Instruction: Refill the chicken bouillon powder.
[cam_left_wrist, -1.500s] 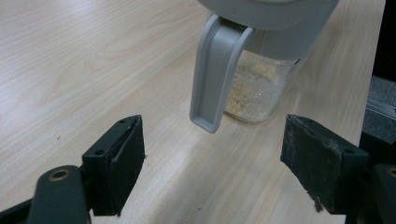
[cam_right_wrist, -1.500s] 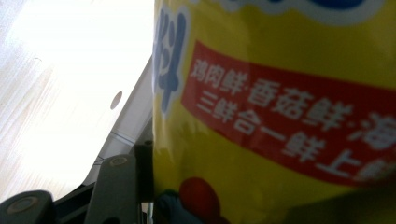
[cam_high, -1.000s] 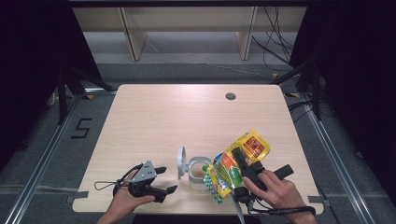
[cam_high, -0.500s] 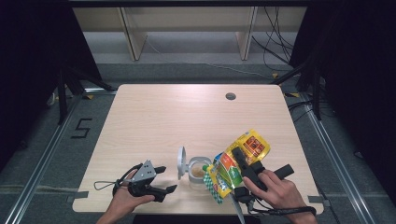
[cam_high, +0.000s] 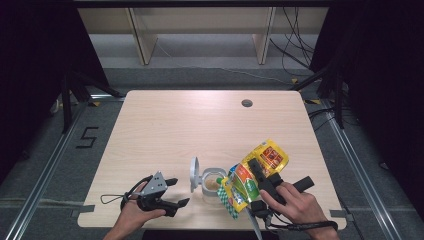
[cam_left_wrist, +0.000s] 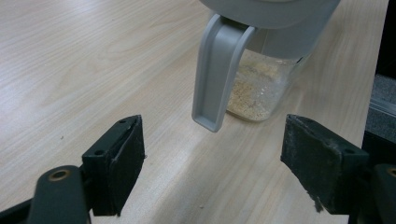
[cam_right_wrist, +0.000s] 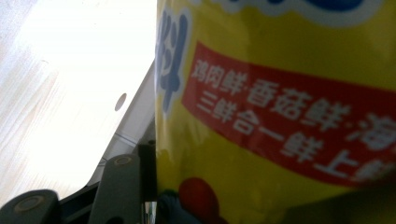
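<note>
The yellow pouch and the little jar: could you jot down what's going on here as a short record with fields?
Scene: wooden table, a person working with two hand-held grippers
Right gripper: clamped on a yellow seasoning pouch, jaws having just closed a little
Pouch: tilted, lower end over the jar's mouth
Jar: clear, pale granules at the bottom, grey flip lid standing open
Left gripper: jaws open, holding nothing, resting on the table beside the jar
Left gripper view: the lid's grey tab hangs between the open jaws, untouched
</note>
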